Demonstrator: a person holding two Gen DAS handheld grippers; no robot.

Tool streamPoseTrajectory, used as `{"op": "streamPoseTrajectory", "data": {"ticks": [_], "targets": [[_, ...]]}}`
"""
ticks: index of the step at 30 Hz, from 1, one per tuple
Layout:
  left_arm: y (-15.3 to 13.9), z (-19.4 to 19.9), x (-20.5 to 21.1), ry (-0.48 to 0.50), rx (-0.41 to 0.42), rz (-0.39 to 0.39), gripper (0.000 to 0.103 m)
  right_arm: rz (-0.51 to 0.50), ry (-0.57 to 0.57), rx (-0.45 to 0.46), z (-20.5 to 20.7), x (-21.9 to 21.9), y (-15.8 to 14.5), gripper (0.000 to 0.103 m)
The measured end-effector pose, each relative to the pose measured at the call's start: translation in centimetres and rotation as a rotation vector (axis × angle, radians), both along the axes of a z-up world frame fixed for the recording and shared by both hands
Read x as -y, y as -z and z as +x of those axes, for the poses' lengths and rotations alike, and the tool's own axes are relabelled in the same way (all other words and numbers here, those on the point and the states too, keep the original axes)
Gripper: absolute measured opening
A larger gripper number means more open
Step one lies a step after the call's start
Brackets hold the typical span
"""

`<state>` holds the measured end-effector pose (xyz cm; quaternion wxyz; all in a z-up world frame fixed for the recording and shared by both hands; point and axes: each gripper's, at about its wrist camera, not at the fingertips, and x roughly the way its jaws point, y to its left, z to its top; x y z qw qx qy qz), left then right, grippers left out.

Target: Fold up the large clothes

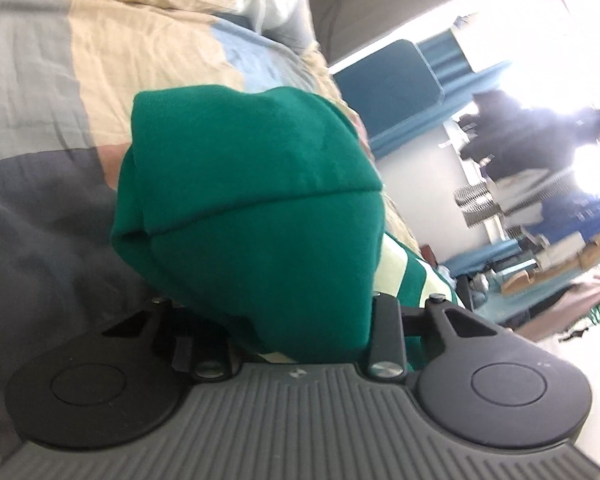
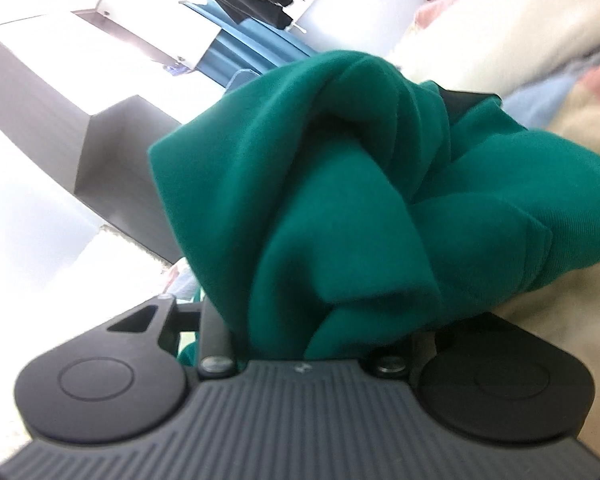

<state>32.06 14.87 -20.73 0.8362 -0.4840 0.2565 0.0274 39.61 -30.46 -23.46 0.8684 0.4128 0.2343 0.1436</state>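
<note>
Bunching thickly in both wrist views: a green garment, plain knit, deep teal-green, soft and matte. Showing a stitched seam running across the fold in the left view, with pale cream stripes peeking out at the lower right edge. Folding over itself in heavy rolls in the right view, one deep dark crease at the top.

Filling the left gripper between its fingers, cloth covering the pads; closing partway on the thick wad, seemingly clamping it, though fingertips hidden under the fabric.

Filling the right gripper likewise, jaws standing partly closed around a bundle of green, a dark fingertip poking out beyond the folds.

Hanging raised off a bed, the patchwork quilt in grey, cream and light blue blocks lying behind and below the garment. Blurring with motion in both views. Glaring white beyond, a teal headboard and dark shapes at the far side, too washed out for telling more.
</note>
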Motion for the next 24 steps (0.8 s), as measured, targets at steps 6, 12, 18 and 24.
{"op": "streamPoseTrajectory", "data": {"ticks": [6,12,18,24], "targets": [[-3.5,-1.8,2.3,0.061,0.04,0.024,0.039,0.016,0.019,0.031,-2.4,3.3,-2.3,0.044],[-9.6,-4.9,5.7,0.113,0.084,0.057,0.039,0.038,0.038,0.107,-5.6,6.1,-5.5,0.045],[-16.6,-5.2,10.1,0.17,0.164,0.107,0.039,0.049,0.044,0.183,-7.7,9.1,-9.8,0.045],[-22.3,-5.8,15.5,0.216,0.249,0.12,0.039,0.055,0.074,0.258,-8.9,13.0,-14.5,0.045]]}}
